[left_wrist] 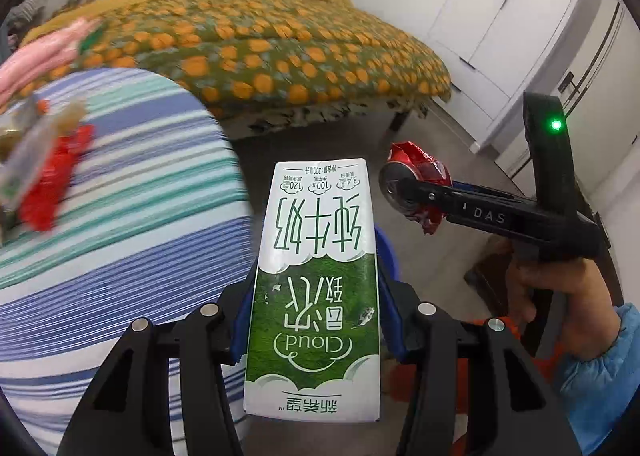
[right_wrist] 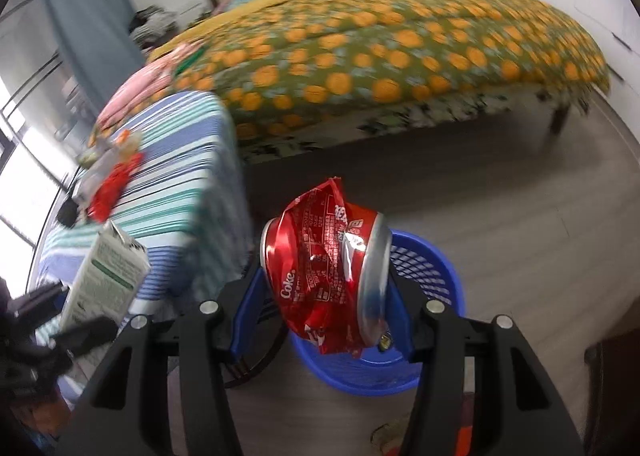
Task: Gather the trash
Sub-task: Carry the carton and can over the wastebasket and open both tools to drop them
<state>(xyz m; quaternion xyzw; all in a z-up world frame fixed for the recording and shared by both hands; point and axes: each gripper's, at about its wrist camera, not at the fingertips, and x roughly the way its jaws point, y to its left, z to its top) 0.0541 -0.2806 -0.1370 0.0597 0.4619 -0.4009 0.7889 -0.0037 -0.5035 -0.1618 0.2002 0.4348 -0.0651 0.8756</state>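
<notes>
Trash is held in both tools beside the table draped in a blue, teal and white striped cloth [right_wrist: 176, 176]. Off that table's right edge, the left gripper [left_wrist: 316, 296] is clamped on a green and white cardboard milk carton [left_wrist: 316, 276], its blue pads pressing the carton's two long sides while the printed face points at the camera upside down. Farther right of the striped table, the right gripper [right_wrist: 326, 288] is clenched on a crushed red aluminium cola can [right_wrist: 324, 276] together with a crumpled red foil wrapper [right_wrist: 316, 208] bunched around it; the can lies sideways between the blue pads, silver end to the right. Below and behind the can, on the grey floor just right of the table, stands a round blue plastic mesh basket [right_wrist: 432, 284]. On the far left of the striped table top lie more scraps: a red crinkled wrapper [right_wrist: 114, 186] and, touching it, a clear plastic packet [right_wrist: 104, 156], both blurred. Beyond the table stretches a bed under a green quilt with orange spots [right_wrist: 380, 52], with a folded pink cloth [right_wrist: 140, 88] at the end nearest the table.
</notes>
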